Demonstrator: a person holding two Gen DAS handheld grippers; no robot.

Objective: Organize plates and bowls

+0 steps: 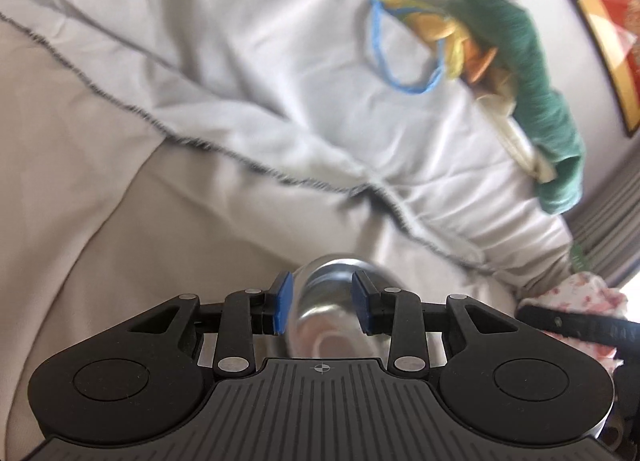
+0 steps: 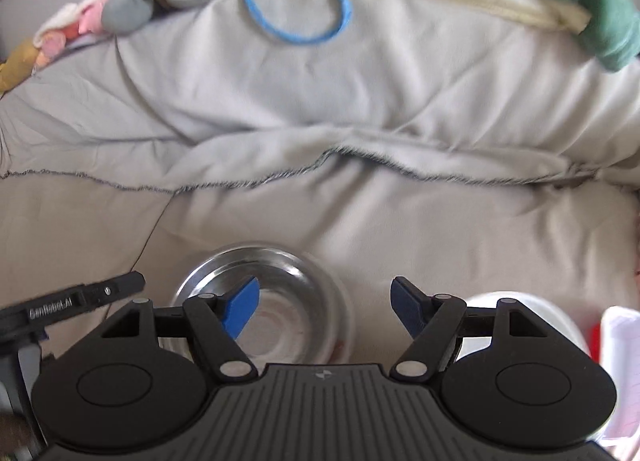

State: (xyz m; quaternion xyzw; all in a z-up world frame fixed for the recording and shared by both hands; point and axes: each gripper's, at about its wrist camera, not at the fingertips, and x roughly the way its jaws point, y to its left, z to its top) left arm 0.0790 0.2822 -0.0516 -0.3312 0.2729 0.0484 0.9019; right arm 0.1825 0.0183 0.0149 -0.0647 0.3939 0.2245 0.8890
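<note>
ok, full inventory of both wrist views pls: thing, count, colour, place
steel bowl: 1, silver, on the beige bedcover, below the claws
white container: 1, white, right of the bowl, mostly hidden behind the right claw
beige bedcover: 1, beige, near half of the bed
grey quilt: 1, pale grey, dark-stitched edge, far half of the bed
green cloth: 1, green, far edge of the quilt
blue cord: 1, blue loop, on the quilt
soft toys: several, pink, grey, orange, far edge
framed picture: 1, red and gold, wall
left claw: 1, black, blue pads, either side of the bowl
right claw: 1, black, blue pads, open
</note>
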